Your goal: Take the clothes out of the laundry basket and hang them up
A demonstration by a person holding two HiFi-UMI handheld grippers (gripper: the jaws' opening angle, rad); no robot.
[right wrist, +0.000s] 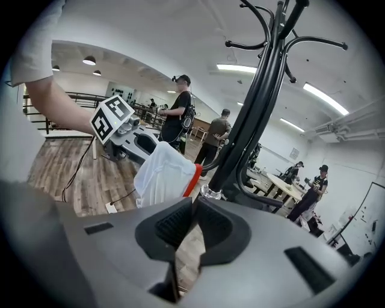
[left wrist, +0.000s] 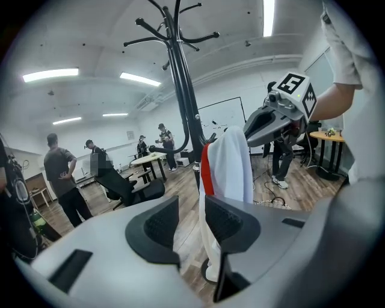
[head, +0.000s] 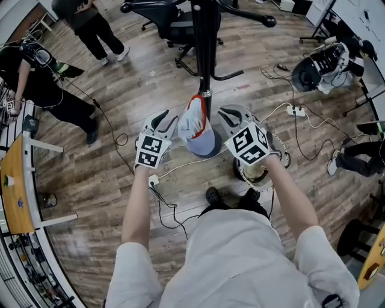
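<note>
Garment (head: 195, 129) white, red edge stripe. Coat stand (head: 204, 48) black. Left gripper (head: 165, 117), right gripper (head: 228, 113) grey, with black-and-white square markers. Floor (head: 150, 78) brown wood-grain planks. Person's shirt (head: 240, 258) white.

The shirt (head: 195, 129) hangs on the coat stand (head: 204, 48), between the left gripper (head: 163, 120) and the right gripper (head: 231, 115), just beside each. The basket (head: 239, 171) sits on the floor below the right gripper. An office chair (head: 174, 18) stands behind the coat stand, and a table (head: 15, 186) lies far left
</note>
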